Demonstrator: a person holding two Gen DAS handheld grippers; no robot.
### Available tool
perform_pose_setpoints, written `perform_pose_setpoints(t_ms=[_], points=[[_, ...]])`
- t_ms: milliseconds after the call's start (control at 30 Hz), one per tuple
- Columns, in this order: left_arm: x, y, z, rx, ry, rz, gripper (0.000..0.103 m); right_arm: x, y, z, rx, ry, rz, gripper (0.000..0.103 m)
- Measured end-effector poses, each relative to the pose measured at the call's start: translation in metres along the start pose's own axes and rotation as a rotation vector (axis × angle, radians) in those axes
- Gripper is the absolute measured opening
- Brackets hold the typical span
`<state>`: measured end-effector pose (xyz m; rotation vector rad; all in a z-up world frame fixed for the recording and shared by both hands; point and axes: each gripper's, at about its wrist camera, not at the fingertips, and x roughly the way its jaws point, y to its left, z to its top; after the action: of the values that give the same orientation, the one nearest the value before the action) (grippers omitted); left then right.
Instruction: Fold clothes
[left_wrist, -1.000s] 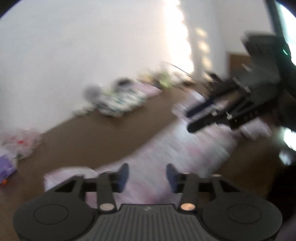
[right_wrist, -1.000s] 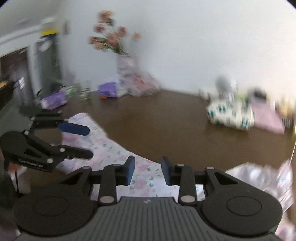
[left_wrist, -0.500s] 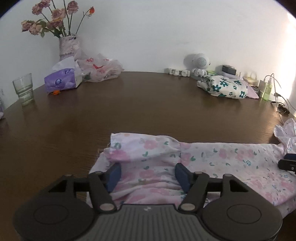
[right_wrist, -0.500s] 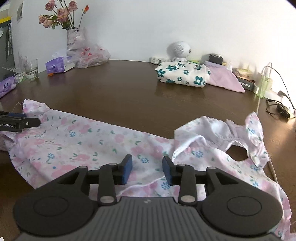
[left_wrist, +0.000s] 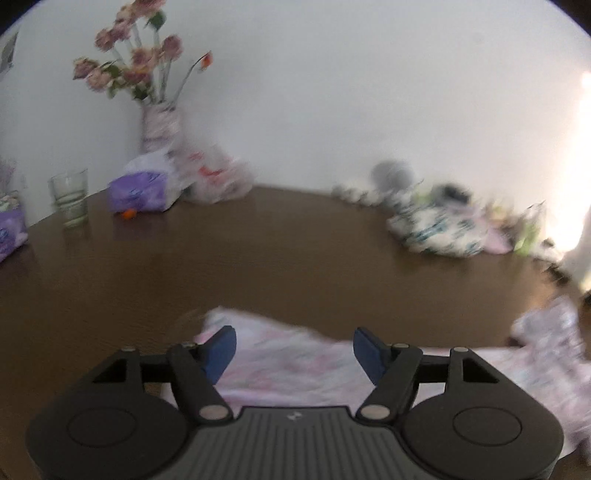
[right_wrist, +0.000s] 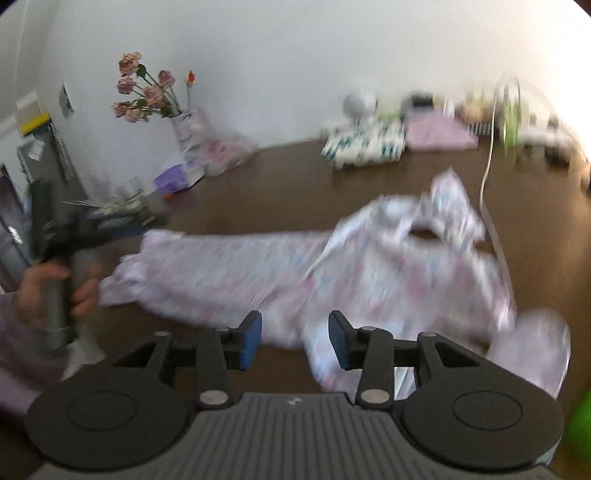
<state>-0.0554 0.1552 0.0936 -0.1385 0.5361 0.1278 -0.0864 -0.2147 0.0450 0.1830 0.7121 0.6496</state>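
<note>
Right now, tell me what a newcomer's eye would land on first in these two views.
First, the pink floral garment sprawled across the near half of the brown table, with neither gripper's fingers gripping it. Next, the vase of pink roses at the back left against the white wall. Then the folded green-patterned cloth at the far edge.

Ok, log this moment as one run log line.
left gripper: opening, empty | right gripper: opening, empty | floral garment: spread unfolded on table
</note>
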Motion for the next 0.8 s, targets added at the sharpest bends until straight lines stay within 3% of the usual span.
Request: perform_pose_setpoints(t_ms=[67, 167, 233, 333, 400, 500, 600, 733, 800], points=[[-0.003, -0.028, 0.0, 0.021, 0.006, -0.077, 0.072, 0.003, -0.002, -0.01, 0.037, 0.03, 0.031, 0.041], [0.009, -0.076, -0.014, 0.131, 0.054, -0.198, 0.072, 0.014, -0.008, -0.018, 0.071, 0.091, -0.009, 0.041], [0.016, -0.1, -0.026, 0.194, 0.079, -0.192, 0.072, 0.016, -0.015, -0.023, 0.092, 0.107, -0.042, 0.041], [0.021, -0.116, -0.041, 0.215, 0.081, -0.214, 0.072, 0.008, -0.026, -0.023, 0.129, 0.054, -0.133, 0.064], [0.025, -0.119, -0.049, 0.231, 0.1, -0.215, 0.073, 0.003, -0.036, -0.023, 0.16, 0.001, -0.23, 0.068], [0.029, -0.121, -0.054, 0.253, 0.124, -0.202, 0.077, 0.004, -0.054, -0.02, 0.242, -0.073, -0.311, 0.068], [0.03, -0.125, -0.058, 0.28, 0.133, -0.218, 0.089, 0.011, -0.063, -0.012, 0.312, -0.152, -0.336, 0.068], [0.029, -0.124, -0.061, 0.287, 0.134, -0.22, 0.09, 0.028, -0.068, 0.0, 0.361, -0.213, -0.364, 0.066], [0.029, -0.124, -0.062, 0.287, 0.133, -0.218, 0.09, 0.042, -0.068, 0.006, 0.35, -0.188, -0.418, 0.044]])
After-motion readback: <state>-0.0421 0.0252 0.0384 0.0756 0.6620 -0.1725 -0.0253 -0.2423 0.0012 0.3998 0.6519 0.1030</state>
